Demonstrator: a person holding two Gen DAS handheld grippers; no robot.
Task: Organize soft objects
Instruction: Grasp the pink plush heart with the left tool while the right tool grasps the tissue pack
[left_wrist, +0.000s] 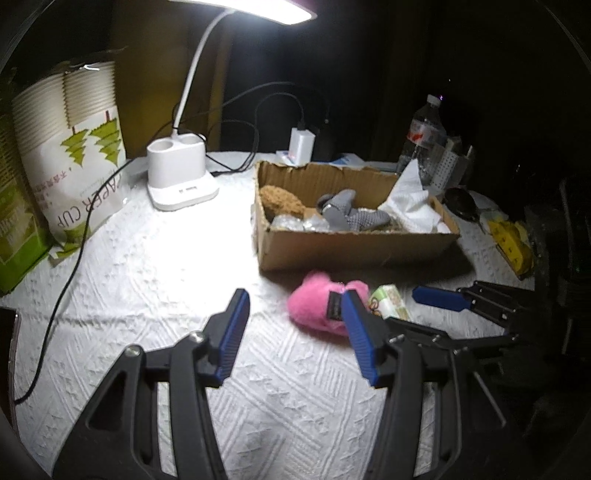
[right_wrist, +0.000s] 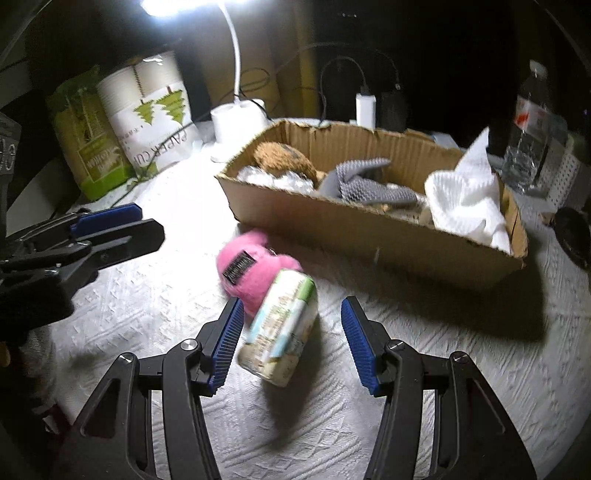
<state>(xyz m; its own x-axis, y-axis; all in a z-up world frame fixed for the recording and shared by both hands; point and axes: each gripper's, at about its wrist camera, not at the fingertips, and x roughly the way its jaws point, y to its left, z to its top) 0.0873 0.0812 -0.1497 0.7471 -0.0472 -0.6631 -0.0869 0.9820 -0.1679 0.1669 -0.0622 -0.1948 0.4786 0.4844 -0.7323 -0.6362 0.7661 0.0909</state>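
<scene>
Left tool (left_wrist: 295, 325) hides part of pink plush (left_wrist: 314, 306).

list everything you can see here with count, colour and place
cardboard box: 1, brown, centre of table
brown plush: 1, in box, left end
grey knit item: 1, in box, middle
white cloth: 1, in box, right end
pink plush: 1, on table before box
tissue pack: 1, green-white, touching pink plush
desk lamp: 1, white, behind box to its left
paper cup packs: 2, far left
water bottle: 1, clear, back right
charger: 1, white, behind box
tablecloth: 1, white
left gripper: open, near pink plush
right gripper: open, around tissue pack
</scene>
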